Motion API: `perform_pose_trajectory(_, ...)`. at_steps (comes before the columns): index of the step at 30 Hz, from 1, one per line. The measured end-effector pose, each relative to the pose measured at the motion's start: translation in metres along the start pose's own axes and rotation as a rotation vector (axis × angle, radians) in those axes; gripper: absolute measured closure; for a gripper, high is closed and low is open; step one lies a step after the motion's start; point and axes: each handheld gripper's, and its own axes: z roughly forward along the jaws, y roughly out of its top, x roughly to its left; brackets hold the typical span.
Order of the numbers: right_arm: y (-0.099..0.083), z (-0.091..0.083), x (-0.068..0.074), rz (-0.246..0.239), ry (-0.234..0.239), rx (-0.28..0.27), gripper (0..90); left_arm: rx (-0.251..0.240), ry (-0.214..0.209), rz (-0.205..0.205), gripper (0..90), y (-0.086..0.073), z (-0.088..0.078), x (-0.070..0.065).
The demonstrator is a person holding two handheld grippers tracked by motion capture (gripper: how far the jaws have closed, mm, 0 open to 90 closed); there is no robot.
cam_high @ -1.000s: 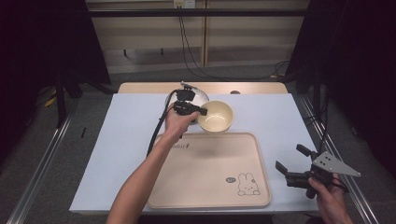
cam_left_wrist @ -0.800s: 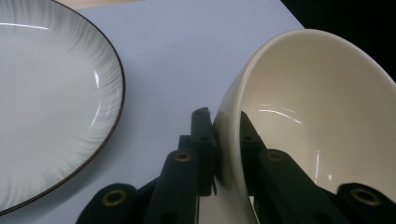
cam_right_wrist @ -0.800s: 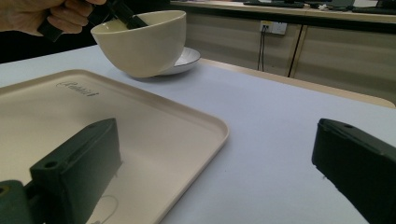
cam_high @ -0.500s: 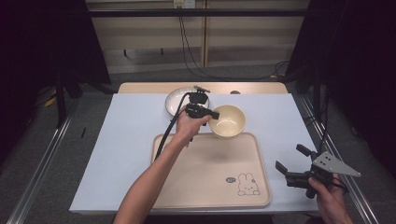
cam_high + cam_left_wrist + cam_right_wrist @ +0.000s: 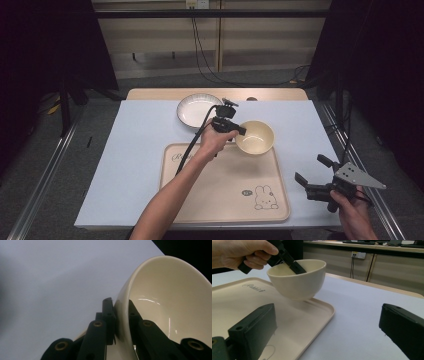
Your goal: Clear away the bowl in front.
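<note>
1. Left gripper (image 5: pixel 239 129) clamped onto the rim of the cream bowl (image 5: pixel 256 137): in the left gripper view, one black jaw pressed against the outer wall, the other against the inner wall of the bowl (image 5: pixel 165 302), jaws drawn nearly together with only the thin wall between.
2. Bowl lifted off the surface, seen in the right gripper view (image 5: pixel 298 280) hanging clear above the far corner of the tray (image 5: pixel 234 305), tilted slightly, a faint shadow beneath on the tray edge.
3. In the high view, bowl placed over the tray's upper right corner, at about 1 o'clock from the tray (image 5: pixel 215 200) centre, partly over the pale tablecloth (image 5: pixel 130 150).
4. Left hand (image 5: pixel 214 142) wrapped around the gripper handle, at 9 o'clock of the bowl, forearm stretching in from the bottom edge, black cable trailing along it.
5. White plate (image 5: pixel 192 110) resting on the tablecloth at 11 o'clock of the bowl, near but apart from it.
6. Right gripper (image 5: pixel 312 175) held at 4 o'clock of the tray, off its right edge, jaws spread wide with nothing between; same wide gap visible in the right gripper view.
7. Rabbit drawing (image 5: pixel 265 197) printed near the tray's lower right corner, at 5 o'clock of its centre.
</note>
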Motion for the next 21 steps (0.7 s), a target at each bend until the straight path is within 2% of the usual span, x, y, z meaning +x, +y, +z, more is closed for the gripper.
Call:
perform_pose_trajectory(1, 0.0, 0.0, 0.0, 0.0, 0.005, 0.0, 1.0, 0.006, 0.003, 0.011, 82.6, 0.0, 0.002, -0.001)
perform_pose_trajectory(3, 0.0, 0.0, 0.0, 0.001, 0.004, 0.0, 1.0, 0.003, -0.006, 0.0, 82.6, -0.002, 0.006, -0.002)
perform_pose_trajectory(9, 0.0, 0.0, 0.0, -0.002, 0.001, 0.0, 1.0, 0.024, 0.009, 0.014, 82.5, -0.006, 0.015, -0.004)
perform_pose_trajectory(15, 0.0, 0.0, 0.0, -0.001, 0.003, 0.0, 1.0, 0.032, 0.004, -0.001, 82.5, -0.011, 0.023, -0.004)
perform_pose_trajectory(16, 0.0, 0.001, 0.0, -0.001, 0.003, 0.0, 1.0, 0.039, 0.007, 0.011, 82.5, -0.012, 0.024, -0.003)
perform_pose_trajectory(21, 0.0, 0.0, 0.0, -0.002, 0.001, 0.001, 1.0, 0.049, 0.008, 0.011, 82.5, -0.013, 0.027, -0.004)
